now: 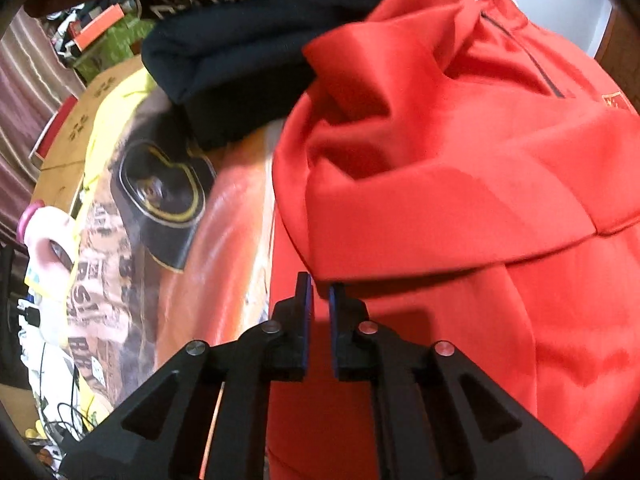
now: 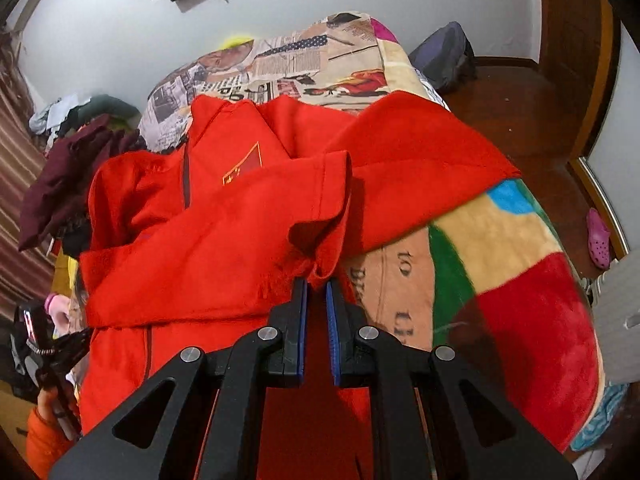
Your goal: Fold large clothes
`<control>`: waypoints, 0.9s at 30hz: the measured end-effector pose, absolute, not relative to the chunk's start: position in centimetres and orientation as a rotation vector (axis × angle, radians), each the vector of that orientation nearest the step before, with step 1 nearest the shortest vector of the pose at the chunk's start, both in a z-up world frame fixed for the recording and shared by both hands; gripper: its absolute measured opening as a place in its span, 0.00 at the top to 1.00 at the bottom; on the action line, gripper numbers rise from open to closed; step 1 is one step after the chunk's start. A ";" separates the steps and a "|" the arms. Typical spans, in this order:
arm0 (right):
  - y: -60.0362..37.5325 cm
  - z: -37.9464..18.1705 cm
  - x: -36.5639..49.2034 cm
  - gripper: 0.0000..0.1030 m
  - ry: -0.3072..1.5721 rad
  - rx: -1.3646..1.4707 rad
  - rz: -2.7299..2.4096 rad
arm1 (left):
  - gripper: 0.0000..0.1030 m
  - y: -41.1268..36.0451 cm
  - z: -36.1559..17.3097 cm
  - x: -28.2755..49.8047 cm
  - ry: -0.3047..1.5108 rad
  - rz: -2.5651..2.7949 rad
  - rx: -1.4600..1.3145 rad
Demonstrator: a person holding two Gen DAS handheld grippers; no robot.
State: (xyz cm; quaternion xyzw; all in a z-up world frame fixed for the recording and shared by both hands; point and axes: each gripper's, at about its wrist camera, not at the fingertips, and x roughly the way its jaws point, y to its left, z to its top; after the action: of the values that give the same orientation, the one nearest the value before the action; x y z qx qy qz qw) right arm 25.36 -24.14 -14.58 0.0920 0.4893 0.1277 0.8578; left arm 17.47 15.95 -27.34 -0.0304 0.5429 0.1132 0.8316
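A red zip jacket with a small flag badge lies front up on the printed bedspread. One sleeve is folded across its chest. My left gripper hovers just below that sleeve's edge, over the jacket's lower left part. Its jaws stand a narrow gap apart with nothing pinched between them. My right gripper is shut on the bunched cuff of the other sleeve, which hangs slack over the jacket's right side. The left gripper also shows at the far left of the right wrist view.
A dark navy garment and maroon clothes are piled at the jacket's left. A cardboard box and a pink-capped bottle stand beside the bed. On the wooden floor lie a backpack and a pink shoe.
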 end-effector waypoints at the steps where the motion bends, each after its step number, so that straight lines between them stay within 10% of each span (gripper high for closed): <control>1: -24.3 -14.7 25.3 0.92 1.034 0.191 0.269 | 0.88 15.9 -27.3 17.3 1.160 0.233 -0.069; 7: -24.7 -14.5 24.9 0.90 1.060 0.200 0.280 | 0.59 14.8 -24.3 16.4 1.107 0.210 -0.051; 14: -27.3 -12.2 25.2 0.49 0.943 0.263 0.242 | 0.48 13.5 -18.8 18.1 0.981 0.176 -0.045; 27: -35.4 -15.6 31.3 0.48 0.992 0.516 0.081 | 0.46 9.0 -18.7 25.4 0.989 0.005 -0.174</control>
State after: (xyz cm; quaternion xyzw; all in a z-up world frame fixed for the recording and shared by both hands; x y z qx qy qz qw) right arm 31.35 -35.37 -15.62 0.2446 0.4703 0.0385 0.8471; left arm 25.36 8.95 -18.70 -0.0832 0.4739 0.0022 0.8767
